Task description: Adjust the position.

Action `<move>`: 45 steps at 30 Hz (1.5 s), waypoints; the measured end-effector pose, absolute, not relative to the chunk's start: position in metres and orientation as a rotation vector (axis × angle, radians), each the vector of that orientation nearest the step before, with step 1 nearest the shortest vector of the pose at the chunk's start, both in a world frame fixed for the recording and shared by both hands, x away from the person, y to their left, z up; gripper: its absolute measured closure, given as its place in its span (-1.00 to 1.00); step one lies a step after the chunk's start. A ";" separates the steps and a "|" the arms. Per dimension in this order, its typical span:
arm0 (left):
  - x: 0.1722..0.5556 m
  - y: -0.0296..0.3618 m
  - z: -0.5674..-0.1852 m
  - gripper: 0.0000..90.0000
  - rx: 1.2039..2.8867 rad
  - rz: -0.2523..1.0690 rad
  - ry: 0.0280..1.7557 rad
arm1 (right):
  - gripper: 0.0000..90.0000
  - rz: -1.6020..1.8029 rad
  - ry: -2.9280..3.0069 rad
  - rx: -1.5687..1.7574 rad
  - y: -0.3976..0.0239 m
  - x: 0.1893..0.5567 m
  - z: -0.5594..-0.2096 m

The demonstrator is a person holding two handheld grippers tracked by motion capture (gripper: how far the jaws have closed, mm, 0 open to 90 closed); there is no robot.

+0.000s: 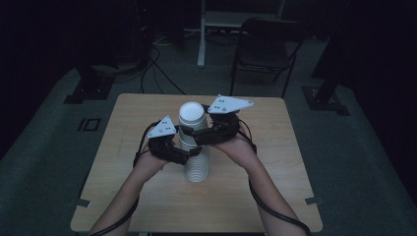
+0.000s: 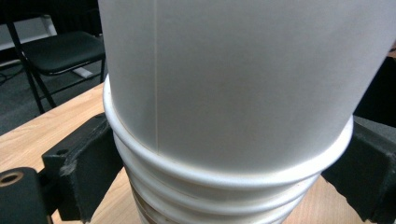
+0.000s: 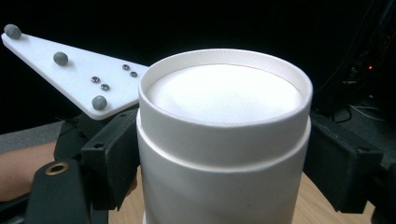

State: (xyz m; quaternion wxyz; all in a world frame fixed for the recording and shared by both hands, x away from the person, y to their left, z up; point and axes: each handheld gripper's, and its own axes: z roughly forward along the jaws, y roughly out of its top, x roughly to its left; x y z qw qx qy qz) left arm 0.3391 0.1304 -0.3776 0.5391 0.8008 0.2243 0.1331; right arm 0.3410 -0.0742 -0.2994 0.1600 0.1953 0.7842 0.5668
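Note:
A stack of white paper cups (image 1: pixel 196 167) stands upside down on the wooden table (image 1: pixel 147 196). My left gripper (image 1: pixel 186 155) is shut on the stack partway up; in the left gripper view its black jaws press both sides just at the rolled rims (image 2: pixel 224 186) below the top cup (image 2: pixel 243 79). My right gripper (image 1: pixel 197 137) is shut higher up on the top cup (image 3: pixel 224 140), whose recessed base (image 3: pixel 224 93) faces up. The left gripper's white plate (image 3: pixel 74 70) lies behind that cup.
A black folding chair (image 1: pixel 268 49) and a white stand (image 1: pixel 201 34) are on the dark floor beyond the table's far edge. Cables (image 1: pixel 157 69) trail across the floor at the back left. Bare tabletop lies around the stack.

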 end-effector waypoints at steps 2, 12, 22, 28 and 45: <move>0.339 0.131 -0.378 -0.86 1.905 0.316 0.532 | -0.57 1.601 2.232 0.549 -0.073 0.339 -0.299; 0.339 0.130 -0.378 -0.86 1.904 0.315 0.537 | -0.54 1.608 2.193 0.581 -0.072 0.336 -0.293; 0.339 0.130 -0.378 -0.87 1.904 0.314 0.536 | -0.54 1.632 2.159 0.542 -0.070 0.329 -0.272; 0.339 0.130 -0.378 -0.87 1.903 0.314 0.537 | -0.54 1.673 2.132 0.541 -0.073 0.327 -0.261; 0.339 0.131 -0.377 -0.87 1.908 0.310 0.534 | -0.54 1.719 2.050 0.553 -0.091 0.321 -0.233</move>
